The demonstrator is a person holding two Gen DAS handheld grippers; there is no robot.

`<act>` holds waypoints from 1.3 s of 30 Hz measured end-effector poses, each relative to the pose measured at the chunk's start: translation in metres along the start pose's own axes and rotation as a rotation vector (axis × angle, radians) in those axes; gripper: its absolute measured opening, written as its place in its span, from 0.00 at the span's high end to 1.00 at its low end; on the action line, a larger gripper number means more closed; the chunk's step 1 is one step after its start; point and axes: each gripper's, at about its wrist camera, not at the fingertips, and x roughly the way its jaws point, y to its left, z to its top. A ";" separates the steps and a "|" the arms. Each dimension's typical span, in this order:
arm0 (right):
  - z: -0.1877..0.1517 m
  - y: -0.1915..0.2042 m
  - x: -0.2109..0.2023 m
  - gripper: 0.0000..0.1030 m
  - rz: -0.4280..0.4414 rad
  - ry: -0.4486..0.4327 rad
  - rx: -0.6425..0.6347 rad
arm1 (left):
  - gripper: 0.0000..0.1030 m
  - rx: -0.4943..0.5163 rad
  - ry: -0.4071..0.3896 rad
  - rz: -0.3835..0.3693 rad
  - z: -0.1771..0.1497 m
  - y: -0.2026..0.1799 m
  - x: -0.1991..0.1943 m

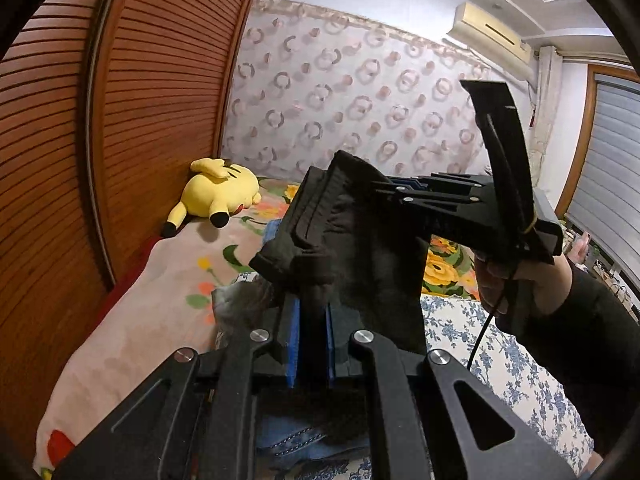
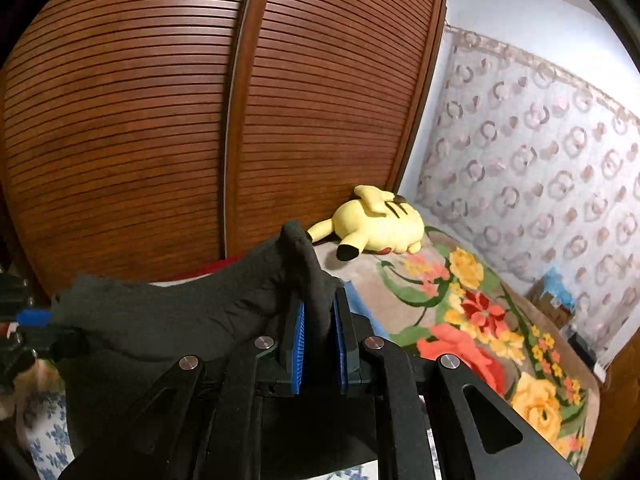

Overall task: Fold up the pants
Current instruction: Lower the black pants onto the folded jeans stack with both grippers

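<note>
Room: bedroom, all of this is happening over a bed [image 2: 472,320] with a flowery blanket and a blue-print sheet
Left gripper [image 1: 312,344]: closest thing in its own cam, blue pads pinched tight on a bit of the pants [image 1: 360,248]
Right gripper [image 2: 320,340]: same deal, pads clamped on a bunched edge of the dark cloth; in the left cam you can see it coming in sideways with a hand [image 1: 504,280] around its handle
Pants: black, up in the air between the two grippers, sagging in the middle, waistband side looks doubled over near the right gripper. Not on the bed
Under them: some denim [image 1: 288,436] lying on the sheet
Further back: yellow plush [image 1: 220,192] by the slatted wardrobe [image 2: 140,120], then the patterned wall
Progress: I'd say early-to-mid. Both ends are grabbed and lifted, but no neat fold is laid down yet. Left to do, my guess: bring the ends together, lower it, flatten, fold again
</note>
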 end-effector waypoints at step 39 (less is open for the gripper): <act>-0.036 -0.021 0.022 0.53 0.119 0.094 0.201 | 0.37 -0.023 0.086 0.124 -0.014 0.024 0.018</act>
